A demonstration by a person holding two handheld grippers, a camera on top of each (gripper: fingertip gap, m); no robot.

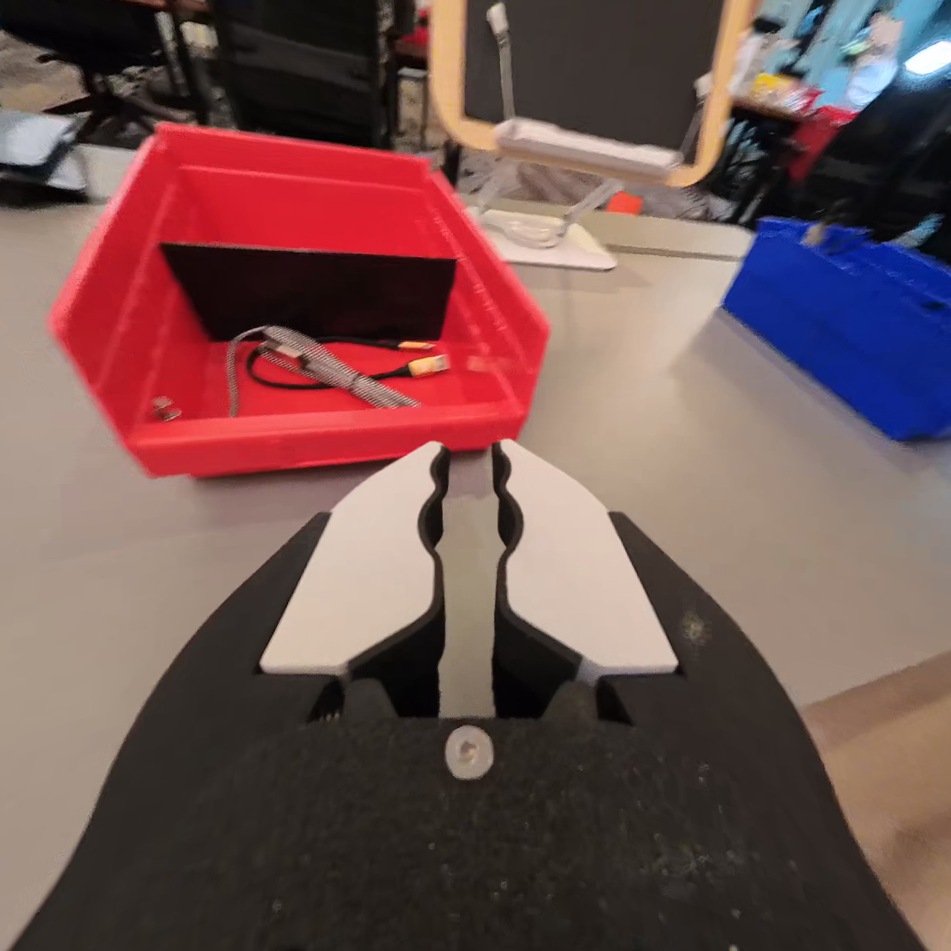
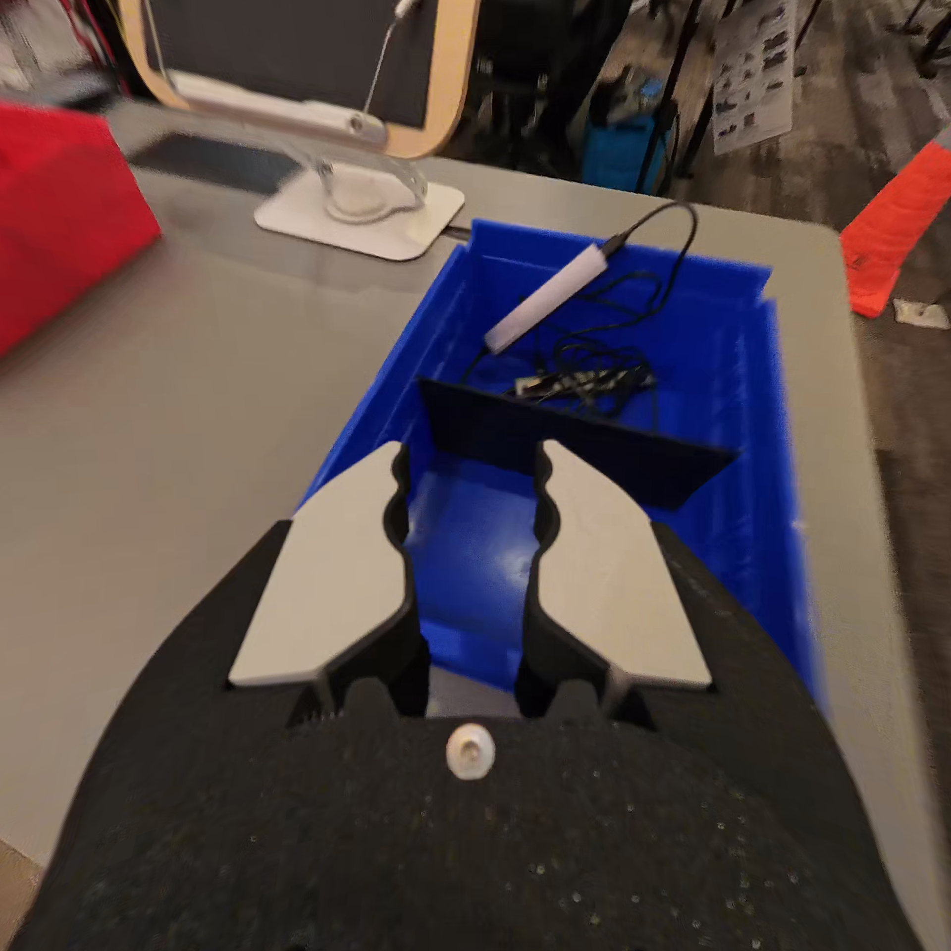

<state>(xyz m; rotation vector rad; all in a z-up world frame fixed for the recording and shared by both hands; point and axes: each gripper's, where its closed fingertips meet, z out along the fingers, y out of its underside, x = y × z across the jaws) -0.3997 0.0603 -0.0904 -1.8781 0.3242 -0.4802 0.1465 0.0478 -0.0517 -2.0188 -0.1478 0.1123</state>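
Observation:
My left gripper [image 1: 469, 450] is empty, its jaws a narrow gap apart, just in front of a red bin [image 1: 319, 442] on the grey table. In the bin's near compartment lie a grey braided cable [image 1: 329, 368], a black cable with orange plugs [image 1: 422, 366] and a small metal piece [image 1: 164, 409], in front of a black divider [image 1: 309, 288]. My right gripper [image 2: 468, 450] is open and empty over the bare near compartment of a blue bin [image 2: 746, 514]. Behind its dark divider [image 2: 566, 453] lie a white stick device [image 2: 545, 298] and a tangled black cable [image 2: 592, 381].
A monitor on a white stand [image 2: 360, 211] is at the back of the table between the bins; it also shows in the left wrist view [image 1: 556, 236]. The red bin [image 2: 62, 216] is at the far left of the right view. The table's right edge [image 2: 854, 360] runs beside the blue bin. About 55 cm separates my left fingertips from my right. To reach the white stick device [image 2: 545, 298] in a straight line is about 20 cm for my right fingers, about 60 cm for my left.

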